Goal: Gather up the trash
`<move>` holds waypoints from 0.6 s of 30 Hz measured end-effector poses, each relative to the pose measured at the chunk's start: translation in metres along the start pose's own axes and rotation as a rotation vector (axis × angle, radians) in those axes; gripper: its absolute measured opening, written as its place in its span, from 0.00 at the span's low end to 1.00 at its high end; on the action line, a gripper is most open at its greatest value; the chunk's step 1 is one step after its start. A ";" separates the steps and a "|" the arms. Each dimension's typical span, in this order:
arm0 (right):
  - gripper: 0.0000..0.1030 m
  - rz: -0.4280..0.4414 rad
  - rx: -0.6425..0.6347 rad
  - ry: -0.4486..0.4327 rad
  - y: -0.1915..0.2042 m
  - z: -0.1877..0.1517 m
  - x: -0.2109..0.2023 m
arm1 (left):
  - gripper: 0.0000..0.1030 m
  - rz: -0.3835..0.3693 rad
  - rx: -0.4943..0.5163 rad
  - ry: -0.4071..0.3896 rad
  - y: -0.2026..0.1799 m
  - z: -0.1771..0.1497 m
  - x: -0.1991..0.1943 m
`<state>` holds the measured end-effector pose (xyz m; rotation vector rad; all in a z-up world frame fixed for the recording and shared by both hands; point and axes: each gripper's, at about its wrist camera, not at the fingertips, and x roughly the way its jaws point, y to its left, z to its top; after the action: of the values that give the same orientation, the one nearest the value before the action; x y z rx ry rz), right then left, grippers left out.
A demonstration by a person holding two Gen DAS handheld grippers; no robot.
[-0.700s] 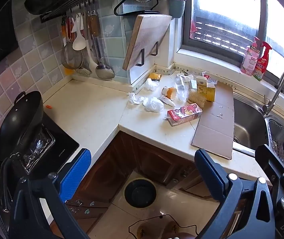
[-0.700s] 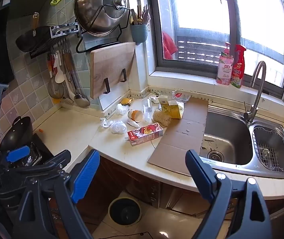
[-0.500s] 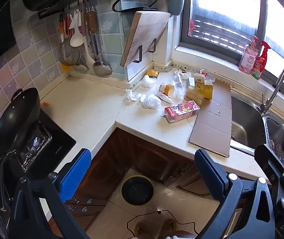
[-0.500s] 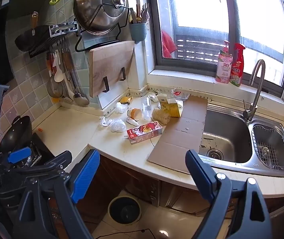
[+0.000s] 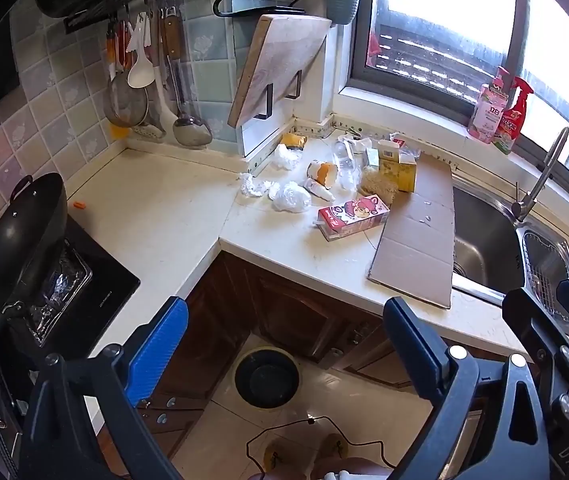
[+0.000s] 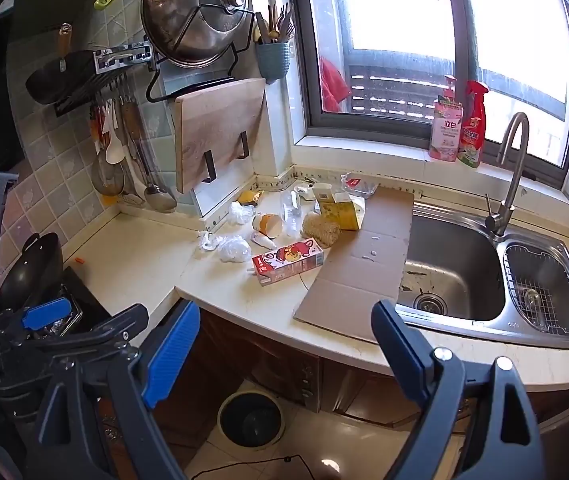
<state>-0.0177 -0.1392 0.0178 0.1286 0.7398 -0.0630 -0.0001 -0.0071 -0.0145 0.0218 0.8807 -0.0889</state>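
Left wrist view: the cream stone bench (image 5: 172, 224) carries the trash, all beside the flat brown cardboard sheet (image 5: 416, 240): pink cartoon-printed carton (image 5: 352, 216) touching its edge, crumpled white plastic bag (image 5: 290, 198) farther out. The round black bin (image 5: 266, 378) sits on the floor below. Both left tongs (image 5: 280, 340) and right tongs (image 6: 284, 344) gape wide, holding nothing. Best approach the carton squarely across its narrow sides. Compared with earlier, the bench looks slightly farther off.

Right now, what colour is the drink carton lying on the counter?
Pink and red drink carton, cartoon print; right wrist view.
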 end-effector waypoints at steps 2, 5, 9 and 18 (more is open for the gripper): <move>0.86 0.000 0.003 0.002 0.000 -0.001 0.001 | 0.93 -0.005 0.001 0.003 0.000 0.000 0.002; 0.86 -0.001 0.003 0.007 -0.001 -0.002 0.002 | 0.93 -0.011 0.002 0.006 0.001 -0.001 0.002; 0.86 0.000 0.004 0.007 -0.001 -0.001 0.002 | 0.92 -0.010 0.003 0.006 0.001 -0.002 0.002; 0.86 0.001 0.008 0.011 -0.002 -0.005 0.003 | 0.92 -0.021 -0.002 0.018 0.001 -0.001 0.004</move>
<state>-0.0189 -0.1407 0.0114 0.1369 0.7503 -0.0642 0.0018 -0.0064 -0.0189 0.0115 0.8995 -0.1072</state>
